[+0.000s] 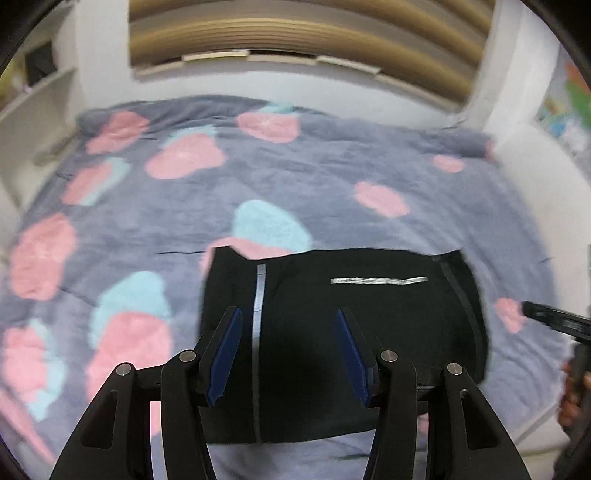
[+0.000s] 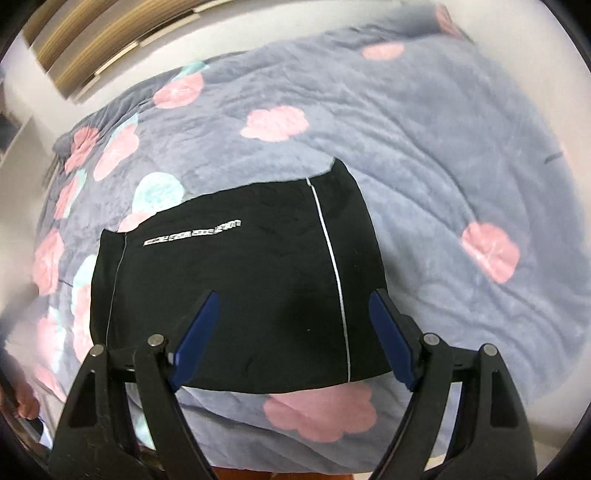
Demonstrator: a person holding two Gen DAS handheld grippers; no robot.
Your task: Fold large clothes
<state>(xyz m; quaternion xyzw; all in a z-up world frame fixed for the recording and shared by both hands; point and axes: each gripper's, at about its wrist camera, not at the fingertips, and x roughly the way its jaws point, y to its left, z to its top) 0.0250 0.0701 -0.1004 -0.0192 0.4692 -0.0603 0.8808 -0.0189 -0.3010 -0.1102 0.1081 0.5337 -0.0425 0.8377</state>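
A black garment point(image 1: 332, 332) lies folded into a compact rectangle on the bed, with thin pale stripes and a strip of silver lettering point(image 1: 378, 280) on top. The right wrist view shows the same garment point(image 2: 240, 288) flat near the bed's front edge. My left gripper point(image 1: 288, 314) hangs above it, open, nothing between its blue pads point(image 1: 225, 354). My right gripper point(image 2: 291, 299) also hovers over the cloth, jaws wide and open, with bare blue pads point(image 2: 391, 336). The right gripper's tip point(image 1: 554, 321) pokes in at the left wrist view's right edge.
The bed carries a grey-blue fleece blanket point(image 1: 314, 177) with pink and light blue flower patches. A slatted wooden headboard point(image 1: 295, 33) and white wall stand behind it. A white shelf point(image 1: 33, 99) is at the left. A hand point(image 2: 26, 400) shows at the lower left.
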